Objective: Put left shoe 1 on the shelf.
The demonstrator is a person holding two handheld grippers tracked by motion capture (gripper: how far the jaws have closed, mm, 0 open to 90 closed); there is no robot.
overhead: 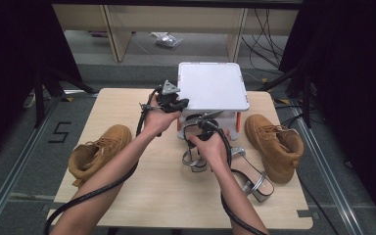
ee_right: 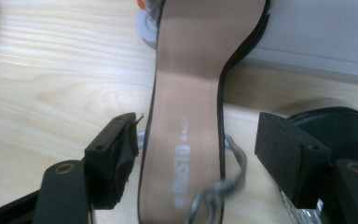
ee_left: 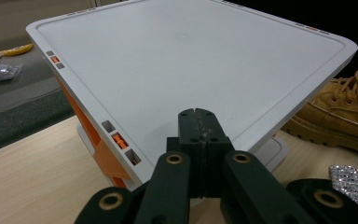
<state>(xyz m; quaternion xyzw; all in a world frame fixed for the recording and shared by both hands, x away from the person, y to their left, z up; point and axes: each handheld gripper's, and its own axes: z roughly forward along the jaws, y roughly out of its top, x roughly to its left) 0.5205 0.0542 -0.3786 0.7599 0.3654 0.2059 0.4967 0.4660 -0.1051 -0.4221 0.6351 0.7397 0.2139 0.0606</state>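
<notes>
below centre of the high view, the right gripper [overhead: 201,128] stands released astride a sandal [ee_right: 191,107], its length running up-frame under the white stand [overhead: 213,85]; left gripper [ee_left: 196,122] clenched, empty.

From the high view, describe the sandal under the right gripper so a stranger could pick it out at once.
Start at the white two-tier rack at the far middle of the wooden table. Just in front of it, between the open jaws of the right gripper, lies the sandal, toe tucked under the rack. Unlike the tan boots on either side, it is a slim silver-strapped heel with a pale pink insole.
</notes>
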